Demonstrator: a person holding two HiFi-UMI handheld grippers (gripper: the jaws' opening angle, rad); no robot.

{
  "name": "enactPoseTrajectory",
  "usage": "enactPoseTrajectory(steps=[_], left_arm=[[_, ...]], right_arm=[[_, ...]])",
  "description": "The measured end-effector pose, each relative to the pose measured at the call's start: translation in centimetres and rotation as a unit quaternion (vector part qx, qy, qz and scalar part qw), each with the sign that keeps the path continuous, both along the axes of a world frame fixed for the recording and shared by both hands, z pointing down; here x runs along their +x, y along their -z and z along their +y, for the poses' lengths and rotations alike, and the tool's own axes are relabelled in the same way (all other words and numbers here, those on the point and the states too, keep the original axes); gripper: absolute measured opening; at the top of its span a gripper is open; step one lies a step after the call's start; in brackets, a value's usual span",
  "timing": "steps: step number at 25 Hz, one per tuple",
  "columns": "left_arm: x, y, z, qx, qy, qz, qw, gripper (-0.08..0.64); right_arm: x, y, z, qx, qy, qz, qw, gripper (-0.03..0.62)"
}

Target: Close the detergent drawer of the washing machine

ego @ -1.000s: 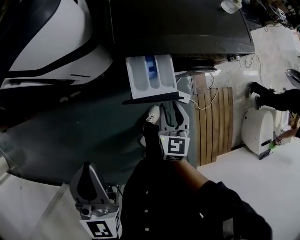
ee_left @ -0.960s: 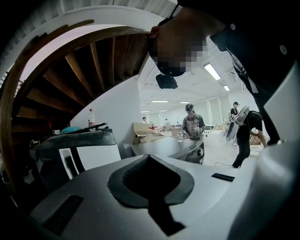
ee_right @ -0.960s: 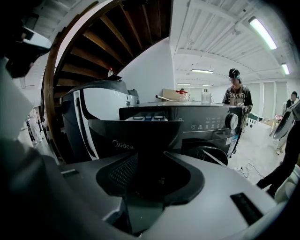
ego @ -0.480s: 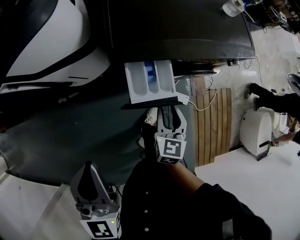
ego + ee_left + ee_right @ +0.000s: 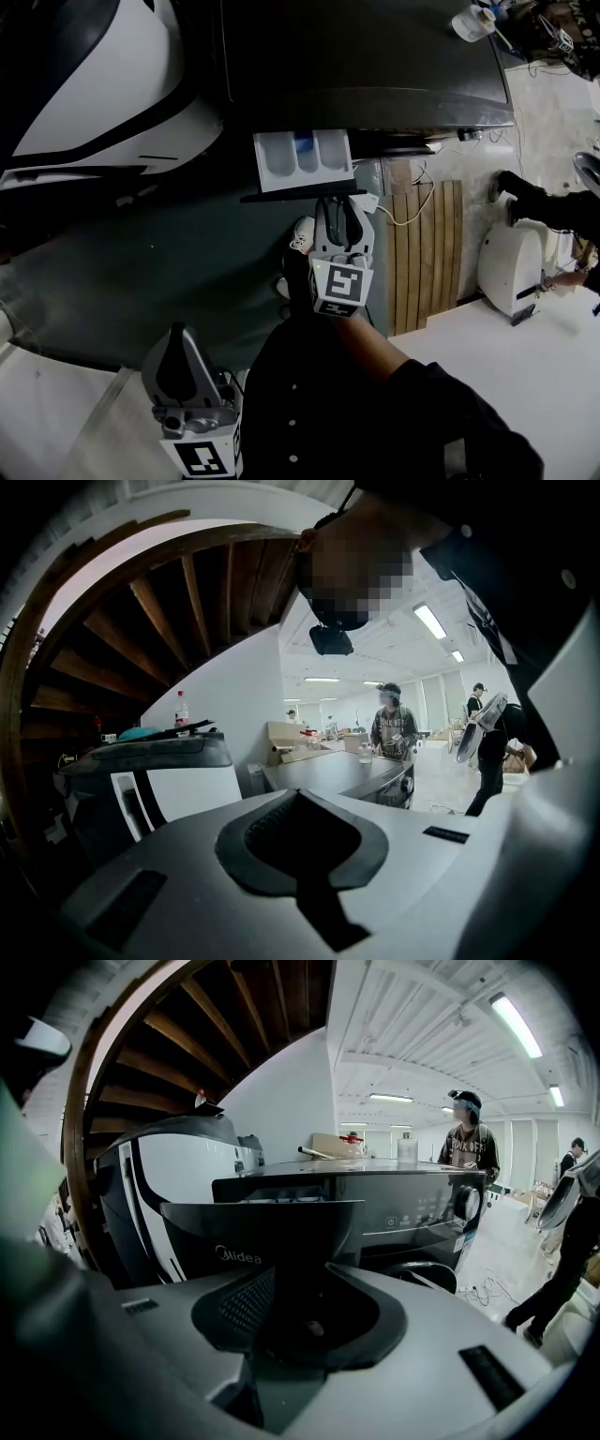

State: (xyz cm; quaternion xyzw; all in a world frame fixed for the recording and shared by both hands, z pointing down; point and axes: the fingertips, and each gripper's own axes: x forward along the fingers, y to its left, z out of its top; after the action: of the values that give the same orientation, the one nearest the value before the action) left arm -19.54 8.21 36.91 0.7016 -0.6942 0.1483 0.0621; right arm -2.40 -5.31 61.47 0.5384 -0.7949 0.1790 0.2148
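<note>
The white detergent drawer (image 5: pixel 305 159) sticks partway out of the dark washing machine (image 5: pixel 375 56) in the head view. Its dark front panel (image 5: pixel 262 1232) with the brand print fills the middle of the right gripper view. My right gripper (image 5: pixel 342 214) points at that panel from below in the picture, its fingertips right up against it. Its jaws are closing a little with nothing between them. My left gripper (image 5: pixel 175 364) hangs low at the bottom left, far from the drawer, jaws together and empty. In the left gripper view, the left gripper (image 5: pixel 300 846) faces across the room.
A white-and-black machine (image 5: pixel 103 84) stands left of the washer. To the right are a wooden slat panel (image 5: pixel 427 248), a white cable (image 5: pixel 412 211) and a white appliance (image 5: pixel 514 262). A cup (image 5: pixel 469 23) sits on the washer top. People (image 5: pixel 469 1143) stand in the background.
The drawer has slid further into the machine, so less of it shows. My right gripper has moved toward the machine behind the drawer's front panel. The left gripper has stayed put.
</note>
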Motion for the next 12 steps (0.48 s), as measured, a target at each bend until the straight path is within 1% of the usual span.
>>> enactPoseTrajectory(steps=[2,12], left_arm=[[-0.1,-0.1,0.0,-0.003,0.003,0.005,1.0,0.014],[-1.1,-0.9,-0.8,-0.014,0.014,0.013,0.9997,0.013]], right_arm=[[-0.3,0.5,-1.0,0.002,-0.003,0.009,1.0,0.172],[-2.1,0.7,-4.2,0.012,-0.006,-0.012,1.0,0.17]])
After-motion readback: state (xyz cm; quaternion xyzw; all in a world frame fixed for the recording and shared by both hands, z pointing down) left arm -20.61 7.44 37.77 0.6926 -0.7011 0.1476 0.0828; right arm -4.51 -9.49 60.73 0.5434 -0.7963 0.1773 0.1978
